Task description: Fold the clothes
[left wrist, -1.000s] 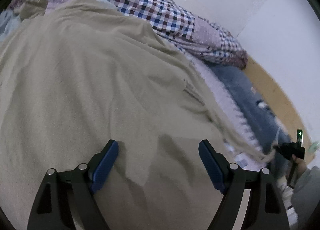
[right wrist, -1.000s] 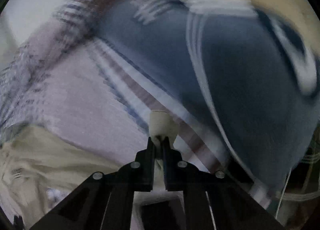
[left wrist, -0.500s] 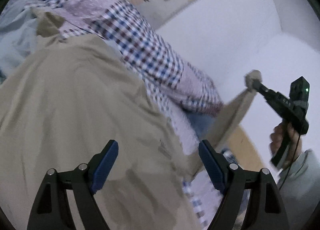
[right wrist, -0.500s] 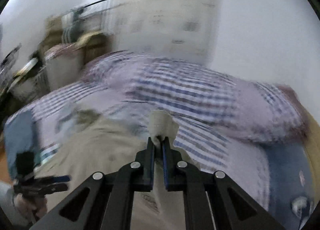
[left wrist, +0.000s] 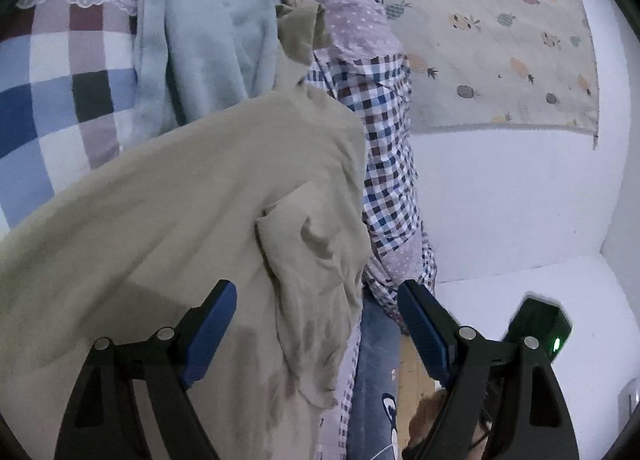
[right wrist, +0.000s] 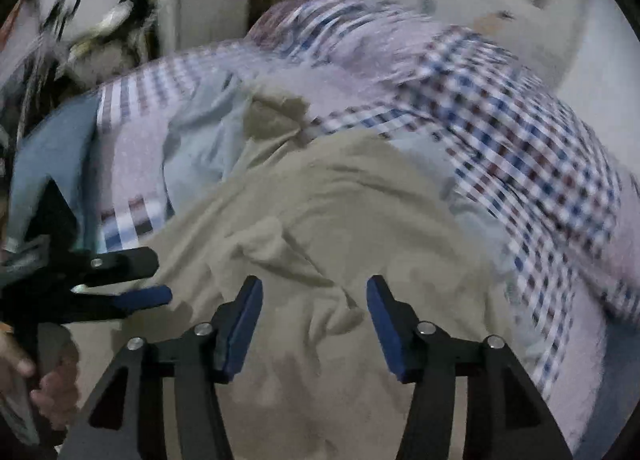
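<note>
With both the right gripper (right wrist: 314, 326) and left gripper (left wrist: 316, 334) spread wide and holding nothing above the khaki garment (left wrist: 168, 212) on the checked bedspread (left wrist: 60, 100), best to smooth the rumpled flap (left wrist: 316, 256) flat, then pinch a clean edge.

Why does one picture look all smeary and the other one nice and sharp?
In the right wrist view the checked quilt and the clutter behind are streaked with motion blur, while the right gripper stays crisp. In the left wrist view the beige garment and the fruit-print cloth are sharp. Both views are dim and bulge like a fishbowl, with black corners.
</note>
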The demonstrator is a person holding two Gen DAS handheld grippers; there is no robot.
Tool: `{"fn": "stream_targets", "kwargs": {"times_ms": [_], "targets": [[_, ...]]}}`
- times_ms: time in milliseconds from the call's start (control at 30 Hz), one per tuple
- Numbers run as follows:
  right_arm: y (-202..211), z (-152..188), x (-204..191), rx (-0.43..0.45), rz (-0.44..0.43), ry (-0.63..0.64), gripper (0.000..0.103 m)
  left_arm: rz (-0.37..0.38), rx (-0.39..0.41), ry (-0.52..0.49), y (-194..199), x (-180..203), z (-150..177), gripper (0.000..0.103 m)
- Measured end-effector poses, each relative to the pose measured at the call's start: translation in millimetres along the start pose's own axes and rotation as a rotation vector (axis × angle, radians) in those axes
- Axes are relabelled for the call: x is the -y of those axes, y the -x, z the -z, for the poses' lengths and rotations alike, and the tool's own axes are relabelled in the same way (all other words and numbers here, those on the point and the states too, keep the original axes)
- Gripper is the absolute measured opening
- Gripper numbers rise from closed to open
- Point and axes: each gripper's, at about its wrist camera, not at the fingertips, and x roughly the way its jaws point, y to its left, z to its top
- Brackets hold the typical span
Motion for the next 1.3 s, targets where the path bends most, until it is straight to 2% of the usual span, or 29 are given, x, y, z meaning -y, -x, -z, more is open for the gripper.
{"fn": "stream_targets", "kwargs": {"times_ms": [67, 167, 233, 333, 400, 533, 633, 667, 700, 733, 767, 800, 833, 867, 900, 1000, 1033, 1133, 1200, 1267, 1300], "targets": [[25, 17, 20, 0.059, 0.018, -0.111, 0.08, -0.002, -0.005, -0.02, -3, 3, 2, 0.085], [76, 67, 59, 0.15, 0.039, -0.321, 0.08, 0.002, -0.018, -0.053, -4, 8, 2, 0.085], [107, 115, 79, 0.228, 0.068, -0.485, 0.08, 0.005, -0.029, -0.077, -9, 10, 1, 0.085], [142, 178, 90, 0.304, 0.137, -0.626, 0.081, -0.008, -0.049, -0.11, -13, 11, 2, 0.085], [153, 217, 98, 0.314, 0.226, -0.688, 0.081, -0.018, -0.063, -0.137, -20, 13, 3, 0.085], [143, 252, 116, 0.2, 0.363, -0.669, 0.081, -0.03, -0.082, -0.246, -35, 29, 2, 0.085], [123, 257, 124, 0.094, 0.411, -0.571, 0.08, -0.066, -0.092, -0.338, -47, 42, 0, 0.085], [115, 259, 127, 0.058, 0.418, -0.542, 0.08, -0.079, -0.098, -0.36, -51, 45, -1, 0.082], [108, 261, 129, 0.03, 0.421, -0.518, 0.08, -0.091, -0.102, -0.377, -56, 48, -2, 0.069], [102, 262, 131, 0.013, 0.42, -0.502, 0.079, -0.105, -0.107, -0.391, -60, 51, -4, 0.047], [96, 263, 134, -0.005, 0.428, -0.491, 0.078, -0.121, -0.112, -0.398, -64, 52, -6, 0.033], [95, 264, 137, -0.006, 0.43, -0.493, 0.072, -0.131, -0.118, -0.4, -66, 52, -7, 0.009], [105, 266, 143, 0.029, 0.42, -0.524, 0.069, -0.134, -0.122, -0.402, -68, 53, -9, 0.005], [115, 267, 148, 0.063, 0.41, -0.555, 0.061, -0.125, -0.119, -0.406, -68, 53, -10, 0.005], [125, 268, 154, 0.098, 0.4, -0.586, 0.061, -0.116, -0.114, -0.408, -66, 53, -10, 0.001], [156, 270, 169, 0.194, 0.364, -0.659, 0.061, -0.065, -0.058, -0.399, -53, 59, -12, 0.0], [155, 269, 170, 0.176, 0.363, -0.633, 0.061, -0.038, -0.019, -0.393, -46, 64, -14, 0.0], [122, 272, 168, 0.05, 0.309, -0.526, 0.061, 0.02, 0.083, -0.367, -23, 73, -24, 0.0], [92, 279, 168, -0.039, 0.28, -0.508, 0.06, -0.014, 0.105, -0.387, -18, 75, -27, 0.0], [68, 284, 168, -0.104, 0.273, -0.498, 0.06, -0.118, 0.044, -0.437, -32, 72, -24, 0.002], [63, 285, 170, -0.107, 0.275, -0.5, 0.06, -0.174, 0.005, -0.464, -41, 69, -22, 0.008]]}}
